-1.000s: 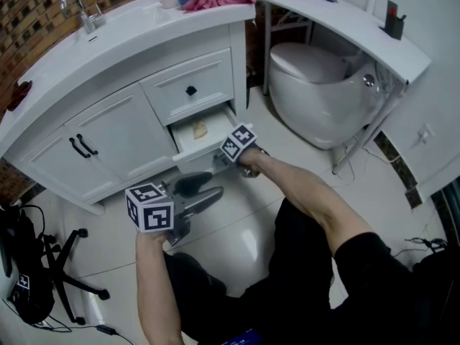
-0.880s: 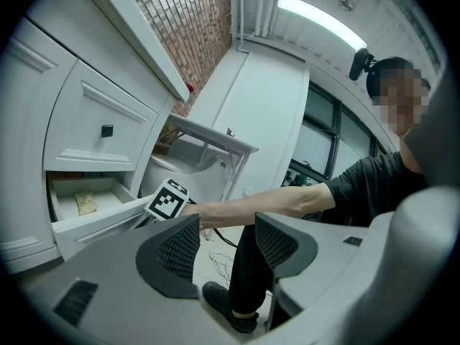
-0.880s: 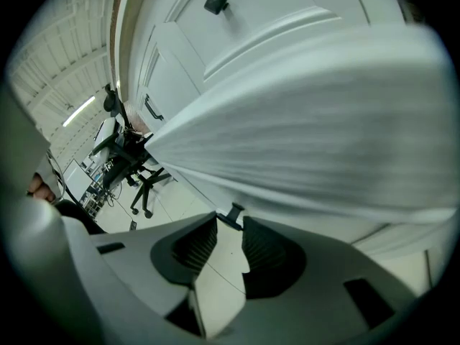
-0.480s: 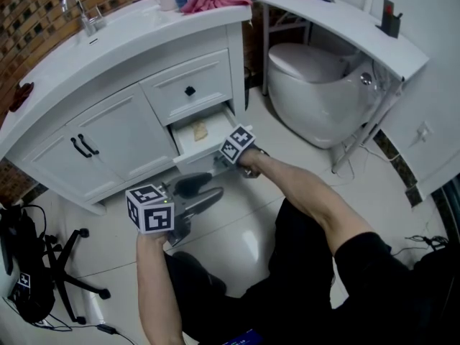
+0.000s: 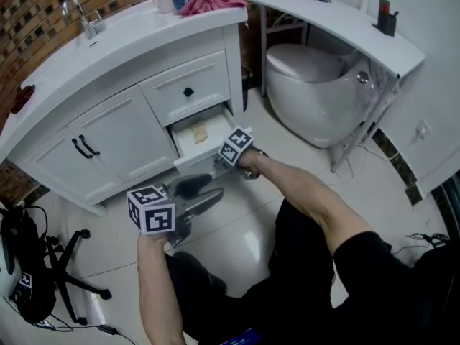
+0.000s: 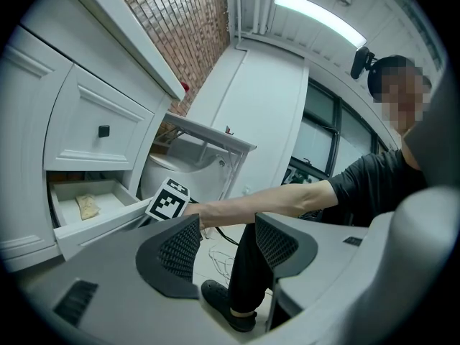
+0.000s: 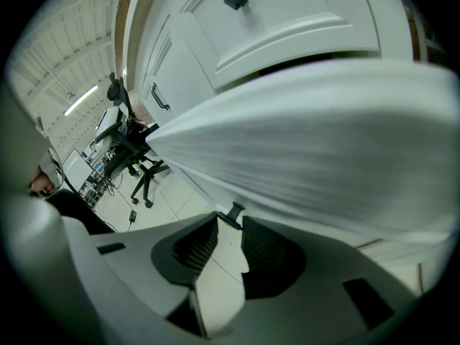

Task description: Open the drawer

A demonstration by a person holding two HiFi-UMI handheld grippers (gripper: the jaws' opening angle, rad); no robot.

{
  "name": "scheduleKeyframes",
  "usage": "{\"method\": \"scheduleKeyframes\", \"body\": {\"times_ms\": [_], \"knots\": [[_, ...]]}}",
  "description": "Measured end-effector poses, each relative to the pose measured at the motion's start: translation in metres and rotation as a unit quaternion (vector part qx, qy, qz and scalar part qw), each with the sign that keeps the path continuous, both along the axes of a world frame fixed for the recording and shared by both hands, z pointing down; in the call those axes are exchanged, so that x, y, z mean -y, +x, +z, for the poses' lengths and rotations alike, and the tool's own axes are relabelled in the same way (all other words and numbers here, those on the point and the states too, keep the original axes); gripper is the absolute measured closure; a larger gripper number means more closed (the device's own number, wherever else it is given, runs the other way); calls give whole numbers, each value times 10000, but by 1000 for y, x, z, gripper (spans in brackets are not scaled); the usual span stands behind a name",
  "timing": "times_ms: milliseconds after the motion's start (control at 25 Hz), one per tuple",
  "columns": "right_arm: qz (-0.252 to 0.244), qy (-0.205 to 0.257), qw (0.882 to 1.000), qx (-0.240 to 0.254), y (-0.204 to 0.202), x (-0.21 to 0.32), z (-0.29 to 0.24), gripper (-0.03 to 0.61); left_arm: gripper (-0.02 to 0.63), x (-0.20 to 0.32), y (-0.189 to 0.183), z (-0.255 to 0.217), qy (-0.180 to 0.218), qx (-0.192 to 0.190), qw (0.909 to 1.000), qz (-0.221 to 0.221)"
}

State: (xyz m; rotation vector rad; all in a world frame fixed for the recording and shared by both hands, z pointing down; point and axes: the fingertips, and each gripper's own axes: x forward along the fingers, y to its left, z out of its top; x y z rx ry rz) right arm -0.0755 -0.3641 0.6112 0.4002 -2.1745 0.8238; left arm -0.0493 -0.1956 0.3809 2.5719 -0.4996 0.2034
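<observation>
Overhead, from the head view, the drawer [image 5: 195, 157] sits left of centre in the frame, the lower of two in a glossy white vanity [image 5: 122, 131]. It stands partly pulled out, a shallow white box with a small tan scrap [image 5: 199, 130] lying inside. The upper drawer [image 5: 188, 85] above it is flush, panelled, with a square black knob [image 5: 188, 91]. The right gripper [image 5: 220, 161] meets the open drawer's front; the left gripper [image 5: 215, 185] hangs lower in the frame, over shiny pale floor tiles [image 5: 237, 243]. A rounded white toilet [image 5: 313, 85] fills the upper right.

Next, the left gripper view: the left gripper [image 6: 226, 243] has its ribbed dark pads [image 6: 180, 249] spread wide with only air between them. The drawer [image 6: 93, 225] shows at the left edge, the tan scrap [image 6: 88, 205] within.

Lastly, the right gripper view: the drawer [image 7: 323, 142] front is a smooth white slab blurred across the upper right. The right gripper [image 7: 228, 221] has its ribbed jaws drawn nearly together, pinching the small dark pull [image 7: 233, 212] at their tips.
</observation>
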Motion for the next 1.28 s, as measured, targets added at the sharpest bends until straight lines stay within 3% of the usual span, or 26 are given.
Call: {"method": "scheduleKeyframes", "body": {"times_ms": [1280], "knots": [[-239,95,9994,-231,11,-30,-1,470,370,-37,11,-10,221,165,9996,-1]]}}
